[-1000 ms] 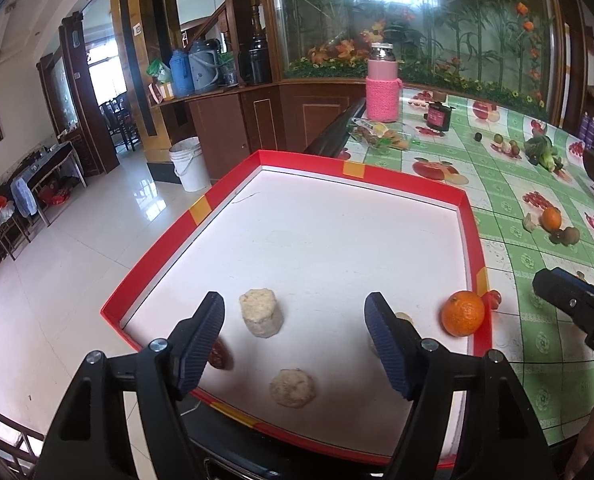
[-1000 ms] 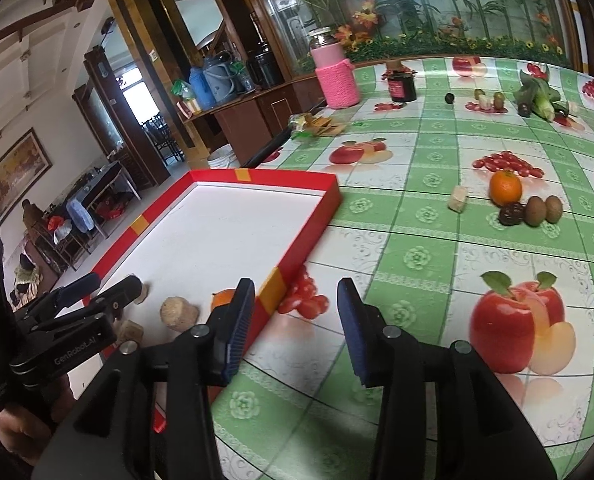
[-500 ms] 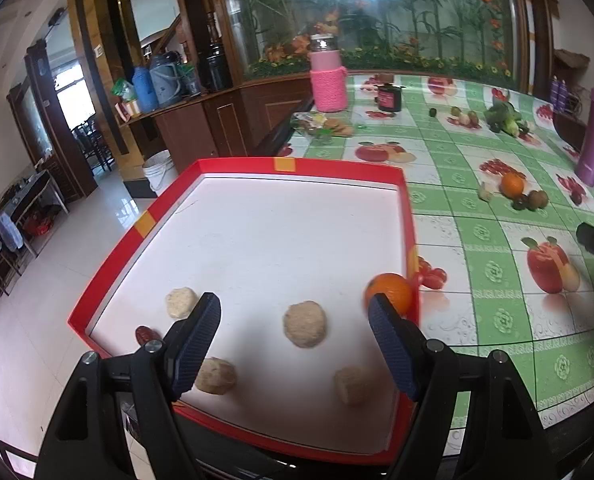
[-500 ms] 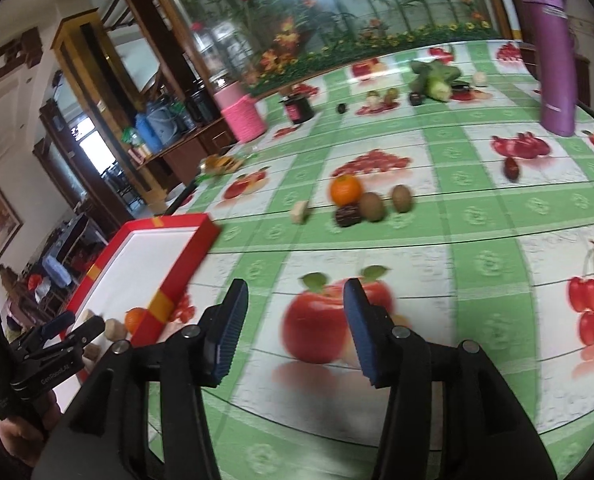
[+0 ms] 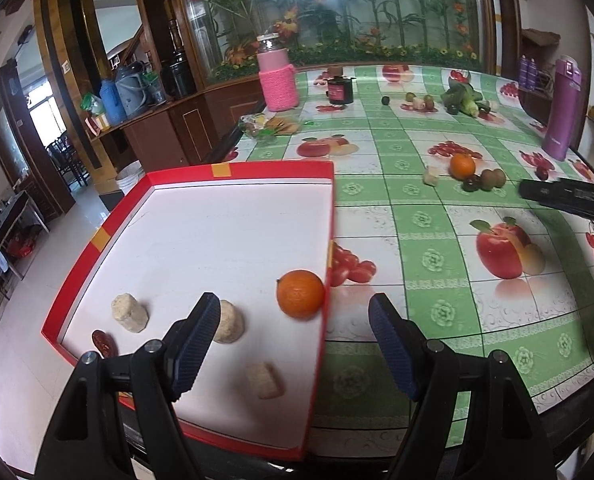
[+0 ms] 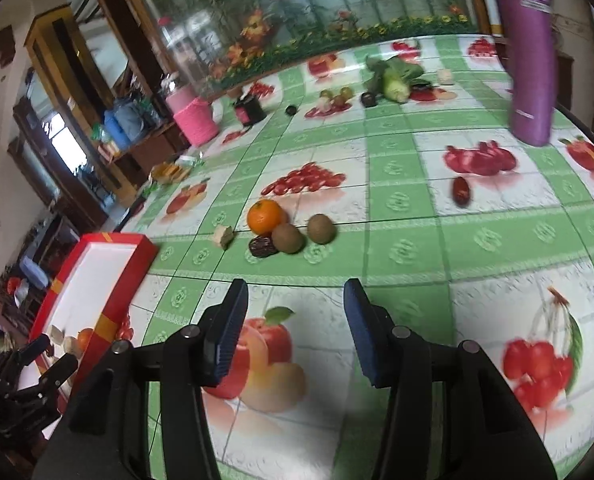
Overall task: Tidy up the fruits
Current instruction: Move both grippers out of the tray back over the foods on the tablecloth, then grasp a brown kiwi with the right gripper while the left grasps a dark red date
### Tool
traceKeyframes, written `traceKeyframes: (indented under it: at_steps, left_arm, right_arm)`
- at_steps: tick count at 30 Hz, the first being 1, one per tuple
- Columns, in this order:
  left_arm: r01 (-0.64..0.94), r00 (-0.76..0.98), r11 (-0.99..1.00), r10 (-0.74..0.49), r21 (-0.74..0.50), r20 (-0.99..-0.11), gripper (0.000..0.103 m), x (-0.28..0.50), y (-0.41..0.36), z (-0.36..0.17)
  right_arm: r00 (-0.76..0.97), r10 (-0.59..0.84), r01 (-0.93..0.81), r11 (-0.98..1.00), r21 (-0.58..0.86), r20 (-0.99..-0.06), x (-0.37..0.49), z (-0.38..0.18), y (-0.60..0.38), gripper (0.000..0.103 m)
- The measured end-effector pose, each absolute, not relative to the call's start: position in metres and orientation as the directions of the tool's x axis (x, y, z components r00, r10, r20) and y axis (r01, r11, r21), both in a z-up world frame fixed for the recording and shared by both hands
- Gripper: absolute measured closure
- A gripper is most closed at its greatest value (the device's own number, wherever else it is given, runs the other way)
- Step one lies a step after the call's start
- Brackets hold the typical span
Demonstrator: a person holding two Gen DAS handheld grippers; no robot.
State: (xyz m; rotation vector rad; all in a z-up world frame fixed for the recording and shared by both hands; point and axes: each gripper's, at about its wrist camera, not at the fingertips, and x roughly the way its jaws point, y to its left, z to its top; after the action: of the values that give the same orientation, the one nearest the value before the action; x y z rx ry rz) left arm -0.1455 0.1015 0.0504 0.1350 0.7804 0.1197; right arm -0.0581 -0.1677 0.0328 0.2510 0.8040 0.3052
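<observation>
The left gripper is seen low in the left wrist view with its jaws spread wide and nothing between them, held over the right edge of the red-rimmed tray. On the tray's white floor an orange lies against the right rim, in the lower centre of the frame. Three pale beige lumps are spread across the tray's near part, one of them partly hidden behind the left finger, and a dark red date lies at the tray's lower left corner.

The right gripper is shown at the bottom of the right wrist view, also spread wide and empty, above a printed apple on the green checked worktop. At the centre of that frame a second orange, two kiwis, a dark dried fruit and a small pale cube are grouped closely together. A lone red date lies well apart at centre right, near a purple bottle in the upper right.
</observation>
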Motion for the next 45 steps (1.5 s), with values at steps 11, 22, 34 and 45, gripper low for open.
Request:
traceKeyframes:
  at_steps: [11,22,34,45]
  left_arm:
    - [-0.062,0.696,0.981,0.173,0.182,-0.697,0.026,-0.146,0.093,0.052]
    - [-0.004,0.691,0.978,0.153,0.208,-0.706,0.026,-0.141,0.063,0.052]
    - [0.068,0.655,0.987,0.067,0.146,-0.753,0.026,-0.104,0.033,0.058]
    - [0.067,0.623,0.993,0.031,0.092,-0.782,0.026,-0.094,0.020,0.046]
  right_arm:
    - [0.571,0.403,-0.147,0.907,0.394,-0.715,0.001,0.012,-0.144,0.065]
    - [0.550,0.439,-0.181,0.893,0.412,-0.710,0.026,0.011,-0.142,0.065]
    - [0.510,0.534,-0.201,0.837,0.510,-0.675,0.037,0.013,-0.170,0.083]
    - [0.441,0.567,-0.250,0.822,0.512,-0.695,0.034,0.013,-0.163,0.082]
